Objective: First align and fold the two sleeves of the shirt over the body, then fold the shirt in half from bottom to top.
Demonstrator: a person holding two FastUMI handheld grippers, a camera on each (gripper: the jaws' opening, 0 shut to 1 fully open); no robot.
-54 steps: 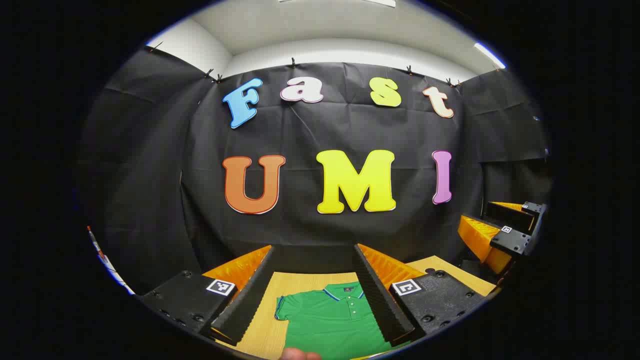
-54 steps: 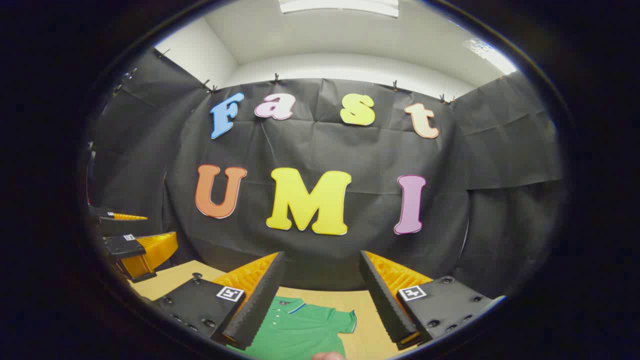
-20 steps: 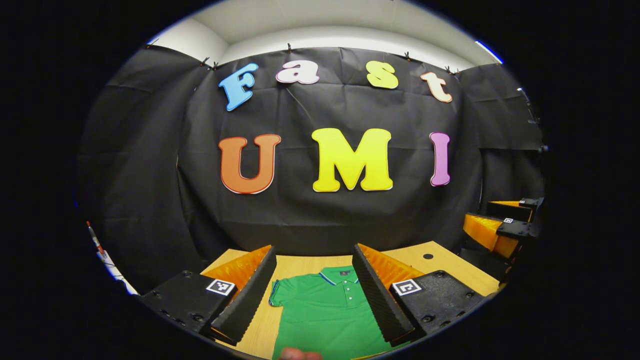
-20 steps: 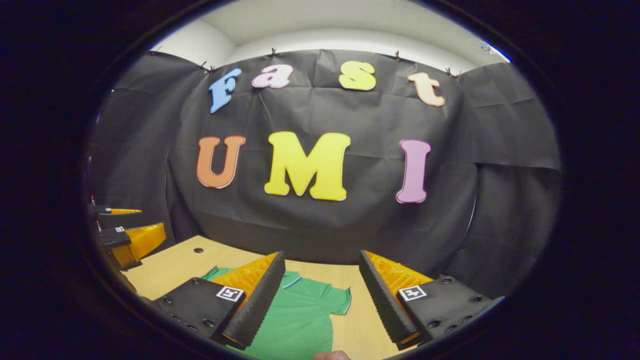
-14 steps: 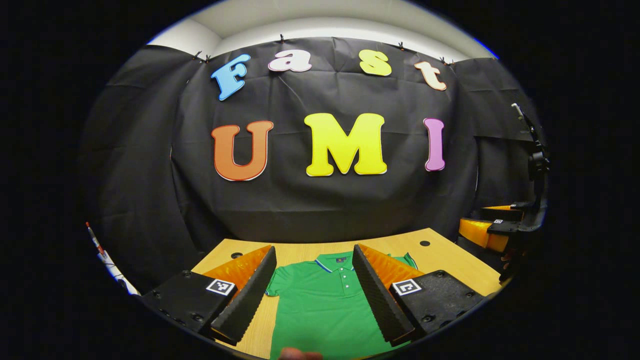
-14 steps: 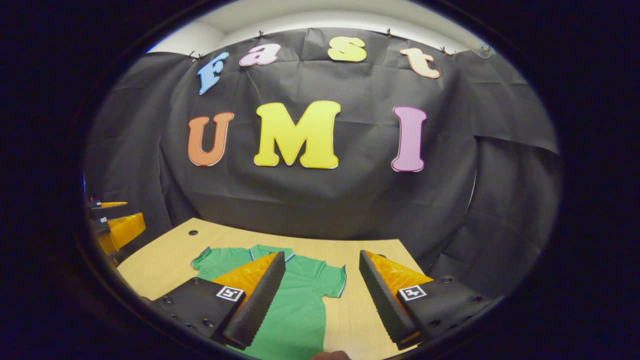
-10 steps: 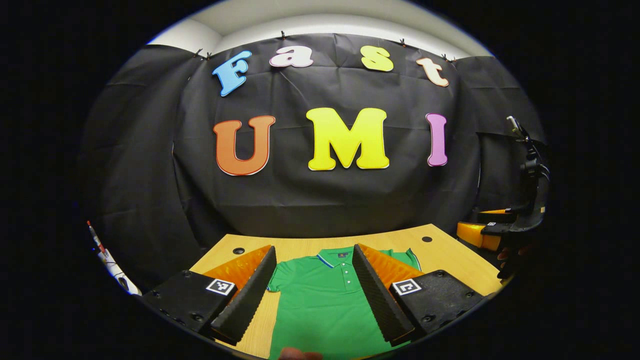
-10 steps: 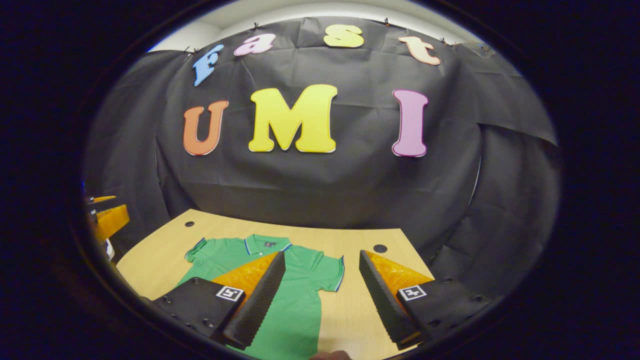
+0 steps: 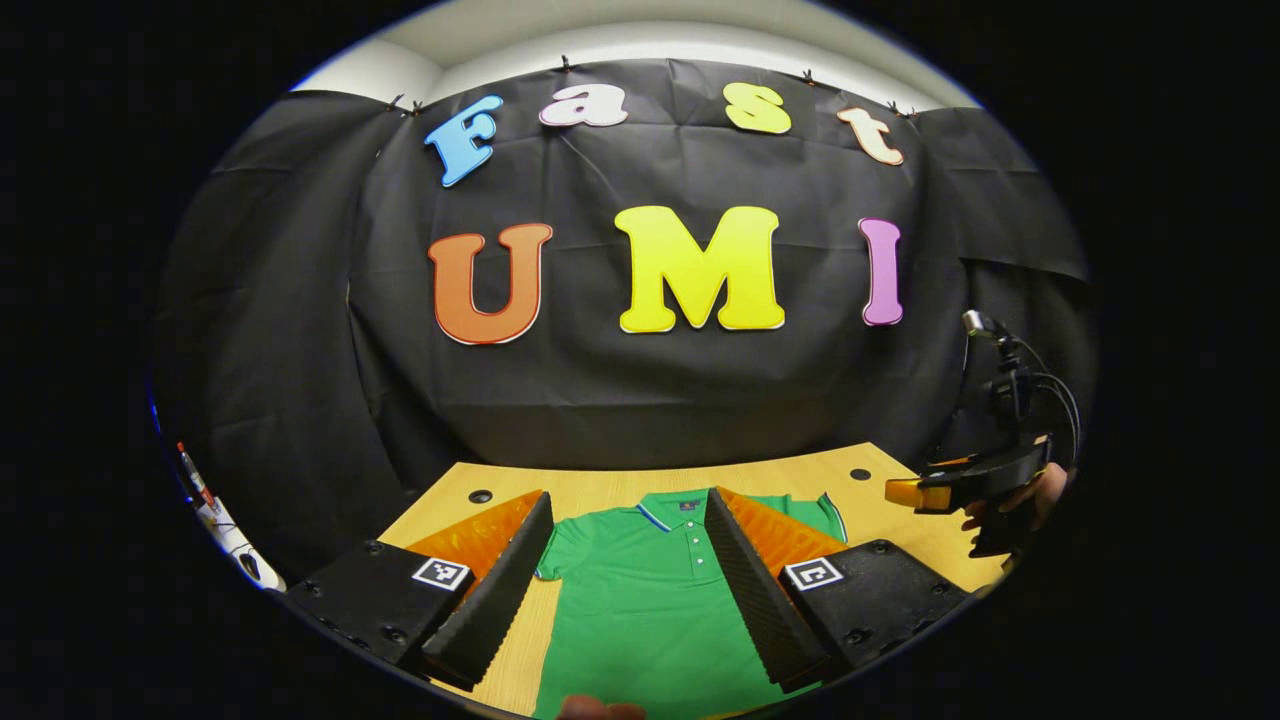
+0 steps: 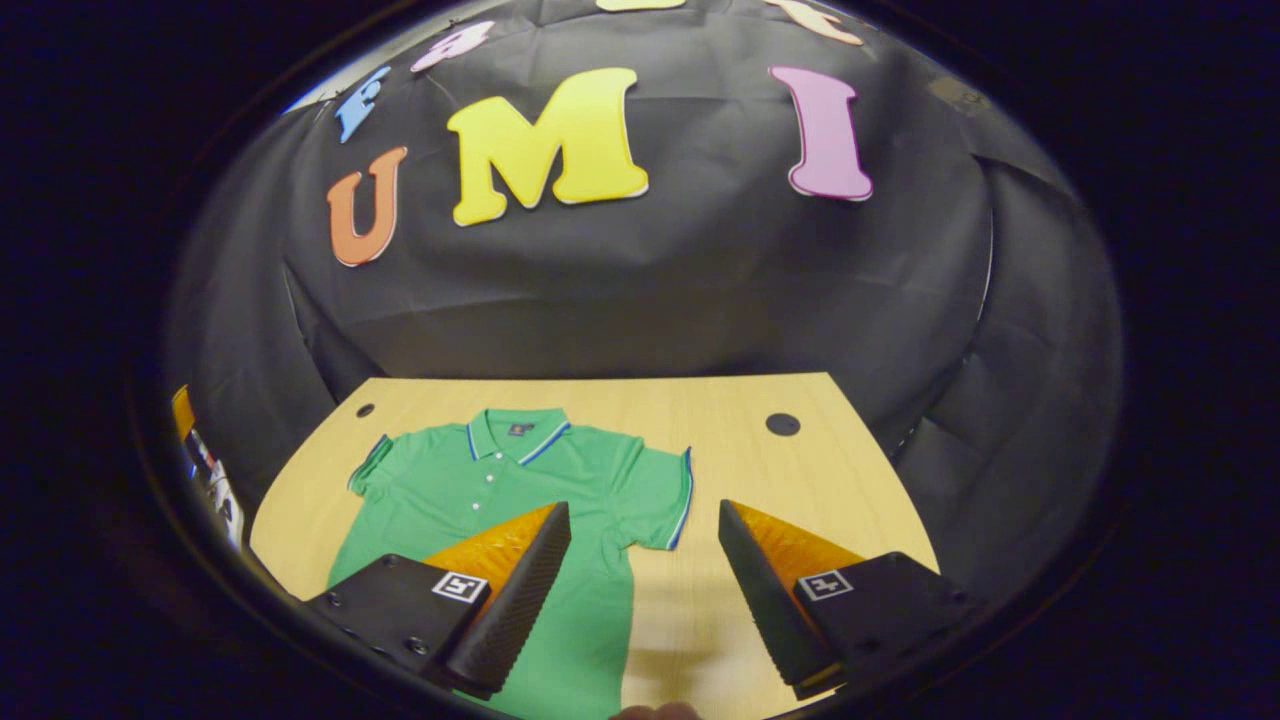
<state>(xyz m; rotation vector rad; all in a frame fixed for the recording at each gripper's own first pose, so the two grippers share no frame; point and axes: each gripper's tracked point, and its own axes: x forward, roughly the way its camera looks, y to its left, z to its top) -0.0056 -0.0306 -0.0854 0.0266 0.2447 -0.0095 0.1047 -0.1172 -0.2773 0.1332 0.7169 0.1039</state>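
I see the shirt [image 10: 480,490] flat on the surface [image 10: 760,470], beneath my spread right tool [image 10: 640,560] and spread left tool [image 9: 625,545].

Left gripper [image 9: 625,570] held with fingers spread wide; right gripper [image 10: 640,585] likewise spread, holding nothing.

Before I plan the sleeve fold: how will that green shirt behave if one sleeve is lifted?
The green shirt lies flat on the wooden table, so it is probably thin and floppy. A lifted sleeve would likely drape and drag cloth along. It looks light.
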